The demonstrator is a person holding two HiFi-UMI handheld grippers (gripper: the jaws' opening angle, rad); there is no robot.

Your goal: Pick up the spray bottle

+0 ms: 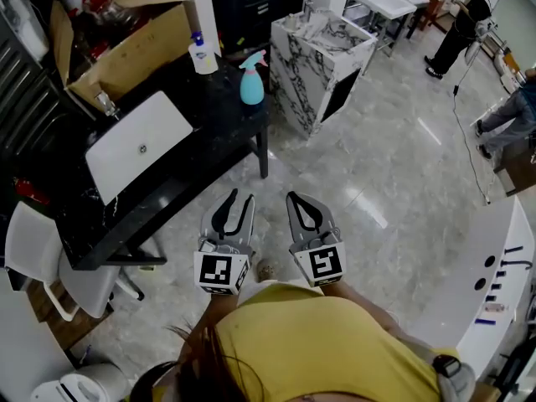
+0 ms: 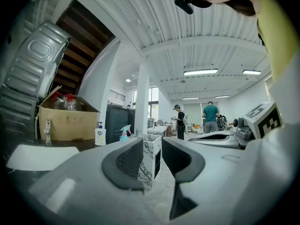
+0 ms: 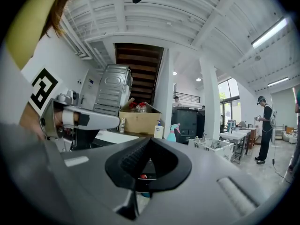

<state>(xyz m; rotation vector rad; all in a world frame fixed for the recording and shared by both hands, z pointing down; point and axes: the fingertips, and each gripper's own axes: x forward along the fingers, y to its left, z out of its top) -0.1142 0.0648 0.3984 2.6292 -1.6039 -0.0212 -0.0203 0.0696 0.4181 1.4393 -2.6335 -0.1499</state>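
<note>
Spray bottle (image 1: 252, 79) upright on far corner of black counter (image 1: 222, 120), near soap dispenser (image 1: 202, 54), well ahead of my tongs. Left gripper (image 1: 241, 197) jaws spread, nothing between. Right gripper (image 1: 299, 198) jaws pressed together, empty. Both held level, side by side above floor. My hands hidden behind marker cubes.

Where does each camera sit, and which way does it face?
Head view: on the person's head, steeply down onto left gripper, right gripper, yellow shirt.
Left gripper view: on that gripper, level along its parted jaws; yellow shirt at right.
Right gripper view: on that gripper, level along its closed jaws; shirt upper left.
All three share the teal plastic spray bottle.
</note>
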